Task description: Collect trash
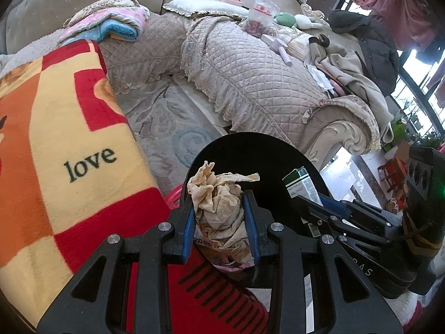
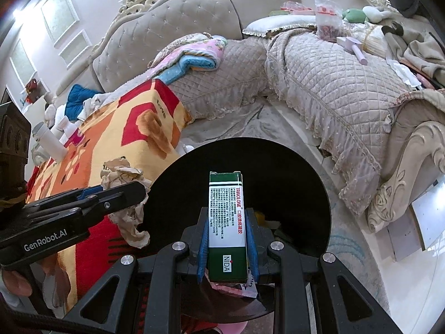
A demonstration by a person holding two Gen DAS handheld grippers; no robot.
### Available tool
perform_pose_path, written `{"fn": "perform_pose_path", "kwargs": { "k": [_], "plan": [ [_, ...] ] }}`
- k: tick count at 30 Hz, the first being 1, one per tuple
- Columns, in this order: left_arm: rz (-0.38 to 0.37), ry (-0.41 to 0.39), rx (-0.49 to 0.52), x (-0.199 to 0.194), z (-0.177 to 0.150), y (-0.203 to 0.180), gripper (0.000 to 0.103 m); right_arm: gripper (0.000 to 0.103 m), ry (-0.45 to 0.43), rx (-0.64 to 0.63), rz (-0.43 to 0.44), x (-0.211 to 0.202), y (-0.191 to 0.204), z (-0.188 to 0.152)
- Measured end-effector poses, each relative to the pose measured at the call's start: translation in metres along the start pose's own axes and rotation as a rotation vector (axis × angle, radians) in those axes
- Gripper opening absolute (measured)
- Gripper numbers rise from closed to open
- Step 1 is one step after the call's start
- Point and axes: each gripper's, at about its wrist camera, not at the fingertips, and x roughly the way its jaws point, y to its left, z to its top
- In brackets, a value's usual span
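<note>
The left claw (image 1: pixel 221 217) is clamped on a crumpled paper wad (image 1: pixel 219 200) over the black bin (image 1: pixel 250 144); the right claw (image 2: pixel 226 246) grips a green-and-white box (image 2: pixel 226 222) there too. Only the right view shows a white bottle (image 2: pixel 50 142) on the checked blanket (image 2: pixel 111 139). The bin's inside is too dark to read; the quilted sofa (image 2: pixel 319 83) stands behind.

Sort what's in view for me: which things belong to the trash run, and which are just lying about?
Job:
- crumpled paper wad in the left gripper
- green and white carton in the right gripper
- black bin below both

Lying about:
- "love" blanket
- quilted sofa cover
- folded pink and blue blanket
- snack bag
- white bottle
</note>
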Motion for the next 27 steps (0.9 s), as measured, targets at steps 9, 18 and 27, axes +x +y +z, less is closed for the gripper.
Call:
{"fn": "perform_pose_path", "kwargs": {
  "k": [9, 18, 27],
  "plan": [
    [-0.034, -0.018, -0.015, -0.001, -0.001, 0.003, 0.042, 0.041, -0.017, 0.029, -0.034, -0.001, -0.003, 0.001],
    [-0.022, -0.039, -0.010, -0.013, -0.005, 0.006, 0.065, 0.041, -0.026, 0.028, -0.026, -0.008, 0.008, -0.003],
    [0.074, -0.091, -0.006, -0.045, -0.017, 0.014, 0.065, 0.045, -0.086, 0.014, -0.075, -0.033, 0.026, -0.014]
  ]
}}
